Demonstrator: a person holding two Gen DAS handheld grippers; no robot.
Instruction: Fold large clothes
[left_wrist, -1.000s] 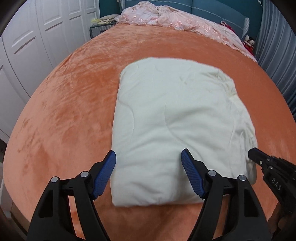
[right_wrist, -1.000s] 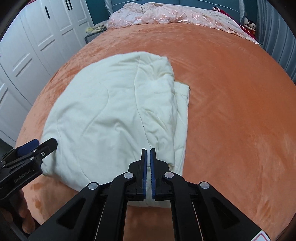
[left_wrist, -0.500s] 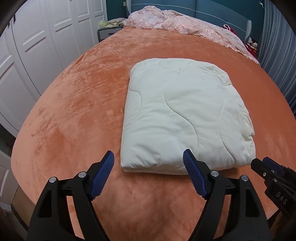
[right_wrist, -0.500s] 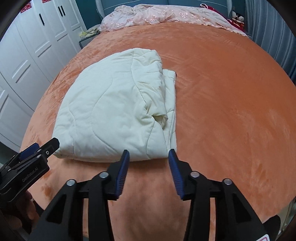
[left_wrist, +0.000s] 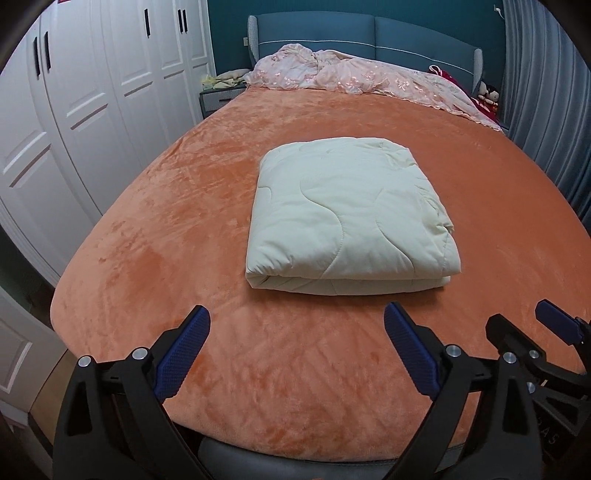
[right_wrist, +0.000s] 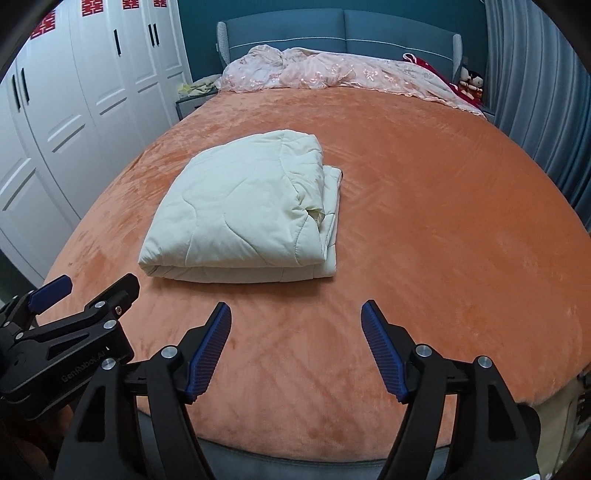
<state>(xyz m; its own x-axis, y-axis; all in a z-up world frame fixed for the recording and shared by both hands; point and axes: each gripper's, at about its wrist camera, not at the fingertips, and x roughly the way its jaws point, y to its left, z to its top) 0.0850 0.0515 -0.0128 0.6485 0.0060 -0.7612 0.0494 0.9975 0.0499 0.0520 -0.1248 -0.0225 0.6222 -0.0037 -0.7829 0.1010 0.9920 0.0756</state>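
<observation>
The cream quilt (left_wrist: 351, 218) lies folded into a thick, neat rectangle on the orange bedspread (left_wrist: 184, 229), toward the middle of the bed, its doubled fold edge facing the cameras. From the right wrist view the quilt (right_wrist: 243, 210) shows looser layers along its right side, one lower ply peeking out past the top one. Nothing is touching it.

Left gripper (left_wrist: 297, 349) hangs over the near part of the bedspread, short of the quilt, blue pads spread wide and nothing between them; its jaws have just been opening further. Right gripper (right_wrist: 296, 341) sits alongside, likewise short of the quilt, jaws parted and empty over bare orange plush, and they too have just been opening. Each gripper shows up at the edge of the other's view, just beside its neighbour.

Further out: a crumpled pink lace cover (left_wrist: 354, 77) bunched at the head of the bed against the blue headboard (left_wrist: 406, 37). White wardrobe doors (left_wrist: 92, 92) run along the left, grey curtains (left_wrist: 546, 92) on the right.
</observation>
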